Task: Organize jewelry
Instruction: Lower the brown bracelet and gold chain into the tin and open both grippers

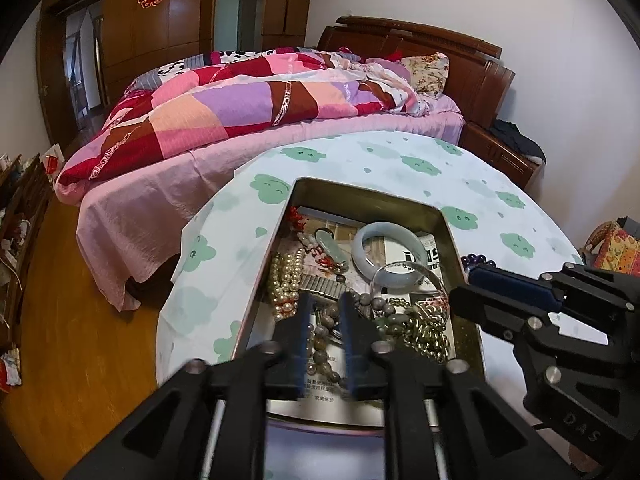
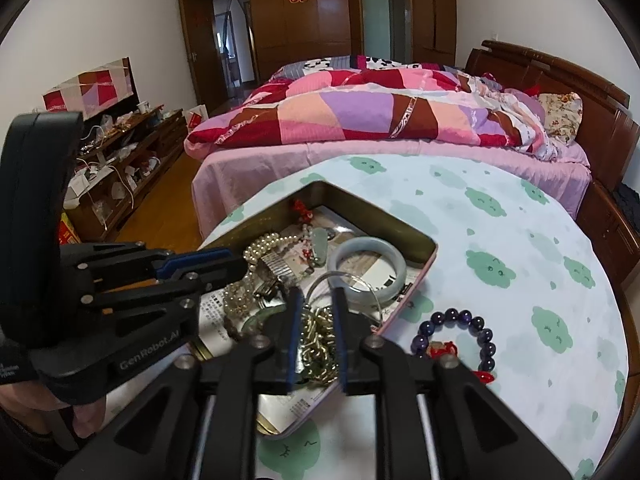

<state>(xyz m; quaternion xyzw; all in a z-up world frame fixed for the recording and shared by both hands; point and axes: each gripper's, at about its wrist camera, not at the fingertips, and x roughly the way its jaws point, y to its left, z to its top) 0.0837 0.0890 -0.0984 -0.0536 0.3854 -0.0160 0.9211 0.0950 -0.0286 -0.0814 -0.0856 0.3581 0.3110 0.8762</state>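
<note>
A metal tin (image 1: 448, 224) (image 2: 404, 236) on the round table holds mixed jewelry: a pale jade bangle (image 1: 390, 246) (image 2: 370, 260), a clear bangle (image 1: 408, 276), a pearl necklace (image 1: 286, 276) (image 2: 264, 242), grey stone beads (image 1: 320, 344) and a gold chain (image 1: 428, 326) (image 2: 320, 340). My left gripper (image 1: 325, 312) hovers over the grey beads, jaws narrowly apart with beads between them. My right gripper (image 2: 317, 304) hovers over the gold chain, jaws narrowly apart. A dark purple bead bracelet (image 2: 456, 336) with a red charm lies on the cloth beside the tin.
The round table wears a white cloth with green clouds (image 1: 400, 160) (image 2: 520, 240). A bed with a patchwork quilt (image 1: 248, 108) stands just behind it. A cluttered low shelf (image 2: 116, 160) lines the left wall. Wood floor (image 1: 80, 340) lies left of the table.
</note>
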